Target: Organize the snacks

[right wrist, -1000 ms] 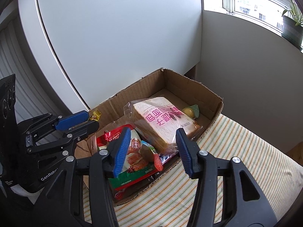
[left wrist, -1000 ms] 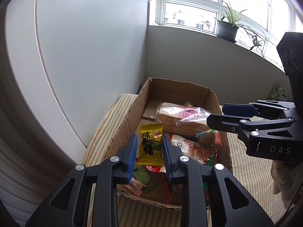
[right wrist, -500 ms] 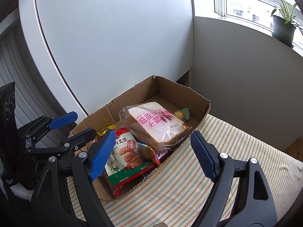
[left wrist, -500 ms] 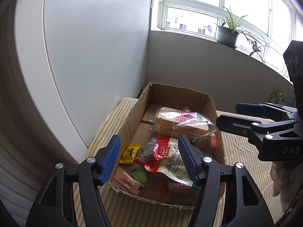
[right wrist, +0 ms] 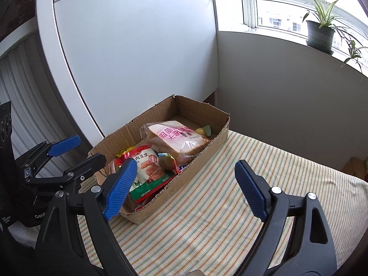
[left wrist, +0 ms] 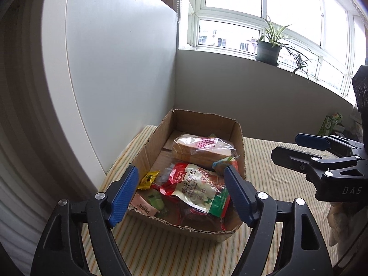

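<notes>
Cardboard walls of the open box [left wrist: 202,119] held every snack: the yellow candy [left wrist: 148,179] at the left wall, the red-and-green meat pouch [left wrist: 197,186] in the middle, the bagged sliced bread [left wrist: 202,148] toward the far end. The box sat on a striped cloth [right wrist: 230,195] over what looked like a bed. The left tool [left wrist: 181,192] had just been opening, its jaws wide and nothing between them. The right tool [right wrist: 184,184] had likewise just spread and was empty too. The likely risk was that the loose pile would shift, or that a careless reach would crush the bread or catch the box's ragged front rim. A white panel [left wrist: 115,57] stood just left of the box; a potted plant [left wrist: 269,50] stood well clear on the sill.
</notes>
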